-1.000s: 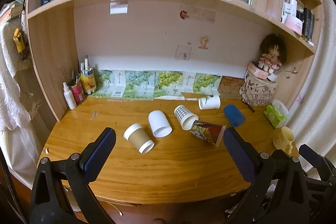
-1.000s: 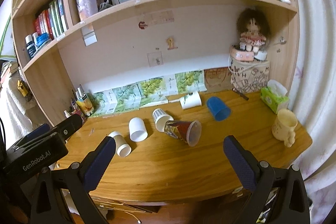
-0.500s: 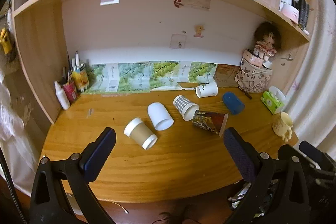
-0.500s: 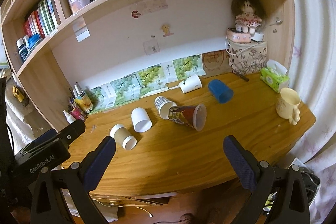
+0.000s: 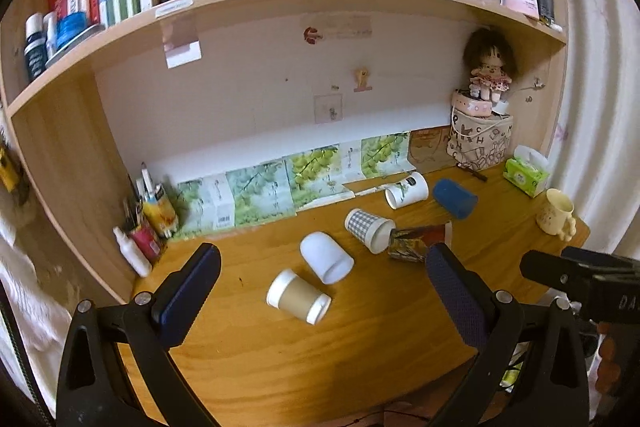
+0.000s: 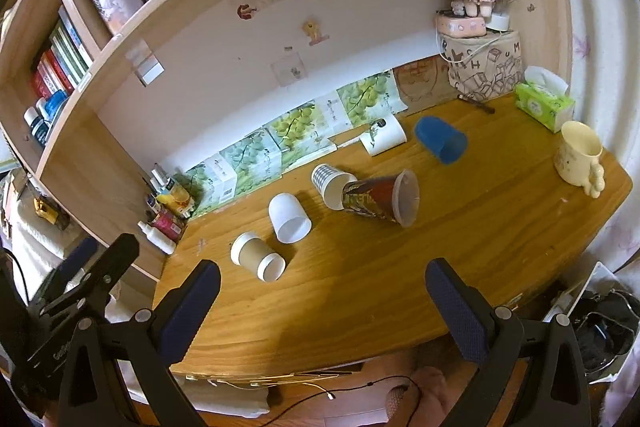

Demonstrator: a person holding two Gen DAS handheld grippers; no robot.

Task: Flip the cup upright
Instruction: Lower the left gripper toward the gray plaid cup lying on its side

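Observation:
Several cups lie on their sides on the wooden desk point(image 5: 360, 347): a brown paper cup point(image 5: 299, 296) point(image 6: 257, 255), a white cup point(image 5: 326, 257) point(image 6: 289, 212), a checked cup point(image 5: 368, 229) point(image 6: 330, 183), a dark patterned cup point(image 5: 416, 243) point(image 6: 382, 198), a white printed cup point(image 5: 407, 189) point(image 6: 384, 135) and a blue cup point(image 5: 455, 196) point(image 6: 441, 139). My left gripper point(image 5: 320, 291) is open and empty, above the desk's front, near the brown cup. My right gripper point(image 6: 320, 307) is open and empty over the front edge.
A cream mug point(image 6: 580, 157) stands upright at the right edge, with a green tissue pack point(image 6: 544, 101) behind it. A patterned bag with a doll point(image 6: 480, 63) stands at the back right. Bottles and pens point(image 6: 168, 215) crowd the back left. Bookshelves hang above.
Both grippers have moved forward toward the desk and tilted, so the cups look nearer. No cup has moved. Both stay open.

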